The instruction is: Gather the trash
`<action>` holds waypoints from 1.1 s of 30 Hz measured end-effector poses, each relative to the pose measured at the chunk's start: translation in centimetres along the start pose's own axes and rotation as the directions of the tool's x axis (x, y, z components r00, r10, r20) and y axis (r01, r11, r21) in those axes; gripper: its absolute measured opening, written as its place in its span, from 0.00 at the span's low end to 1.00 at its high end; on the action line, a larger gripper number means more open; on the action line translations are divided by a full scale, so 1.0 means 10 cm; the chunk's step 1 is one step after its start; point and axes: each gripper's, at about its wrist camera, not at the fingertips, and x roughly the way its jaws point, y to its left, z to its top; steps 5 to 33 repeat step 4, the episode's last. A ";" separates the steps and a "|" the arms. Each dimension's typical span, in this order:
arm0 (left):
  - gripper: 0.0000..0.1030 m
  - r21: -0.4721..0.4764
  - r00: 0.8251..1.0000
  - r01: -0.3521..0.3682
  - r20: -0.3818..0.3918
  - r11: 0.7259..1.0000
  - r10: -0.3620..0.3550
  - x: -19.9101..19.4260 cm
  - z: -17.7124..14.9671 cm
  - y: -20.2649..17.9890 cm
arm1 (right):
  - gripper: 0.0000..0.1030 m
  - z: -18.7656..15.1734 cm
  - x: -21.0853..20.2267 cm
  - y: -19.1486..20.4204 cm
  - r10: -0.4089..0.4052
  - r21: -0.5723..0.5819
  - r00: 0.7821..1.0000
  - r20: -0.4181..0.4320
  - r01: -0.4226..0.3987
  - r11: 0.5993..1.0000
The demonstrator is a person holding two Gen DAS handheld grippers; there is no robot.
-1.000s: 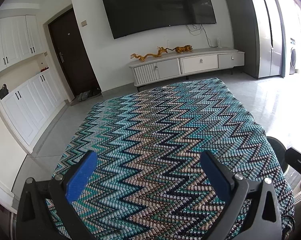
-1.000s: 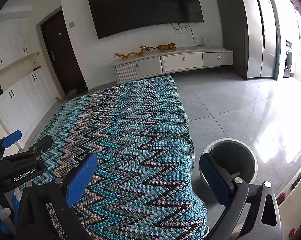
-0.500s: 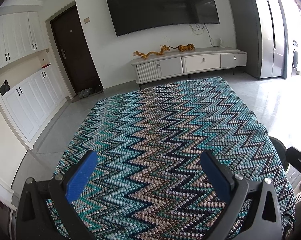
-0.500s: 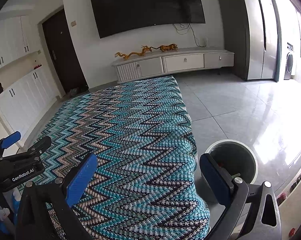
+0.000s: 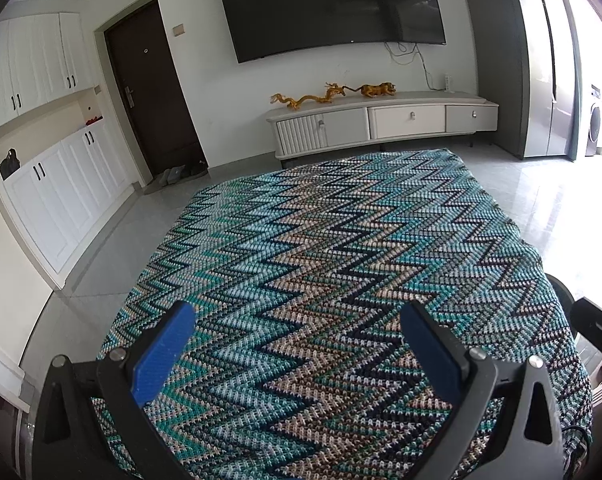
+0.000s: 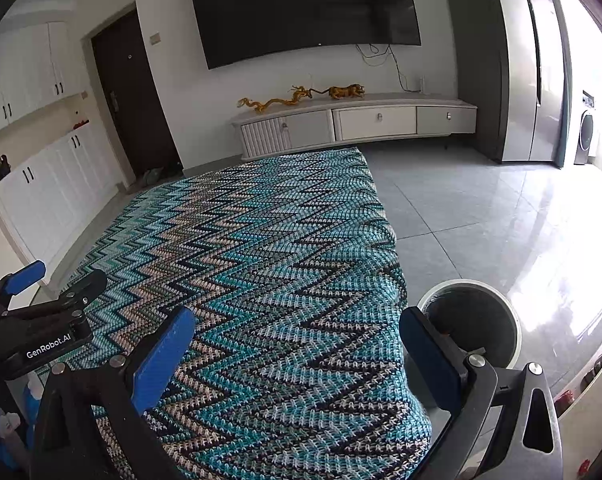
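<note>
The left gripper (image 5: pixel 297 344) and the right gripper (image 6: pixel 297 344) are both wide open with nothing in them, up over the zigzag blanket (image 6: pixel 261 280). No trash shows on the blanket, so I think the picking-up is done or close to it. The trash bin (image 6: pixel 471 320) stands on the floor just beside the blanket; next, look around for more bits.

The trash bin (image 6: pixel 471 322) at lower right of the right wrist view is partly hidden behind a gripper finger, its contents too dark to tell; the zigzag blanket (image 5: pixel 341 280) runs off the bottom edge; the washing machine (image 5: pixel 595 120) is cut by the right rim
</note>
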 end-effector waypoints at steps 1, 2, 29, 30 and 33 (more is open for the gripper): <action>1.00 -0.003 1.000 0.001 -0.002 1.000 -0.001 0.00 0.00 0.01 | 1.00 0.00 0.01 0.01 -0.001 -0.001 1.000 -0.001 0.001 1.000; 1.00 -0.004 1.000 0.002 -0.004 1.000 -0.002 0.01 -0.01 0.02 | 1.00 0.00 0.01 0.02 -0.002 -0.003 1.000 -0.003 0.001 1.000; 1.00 -0.006 1.000 0.003 -0.006 1.000 -0.003 0.01 -0.02 0.02 | 1.00 -0.01 0.02 0.03 -0.003 -0.004 1.000 -0.005 0.003 1.000; 1.00 -0.006 1.000 0.003 -0.006 1.000 -0.003 0.01 -0.02 0.02 | 1.00 -0.01 0.02 0.03 -0.003 -0.004 1.000 -0.005 0.003 1.000; 1.00 -0.006 1.000 0.003 -0.006 1.000 -0.003 0.01 -0.02 0.02 | 1.00 -0.01 0.02 0.03 -0.003 -0.004 1.000 -0.005 0.003 1.000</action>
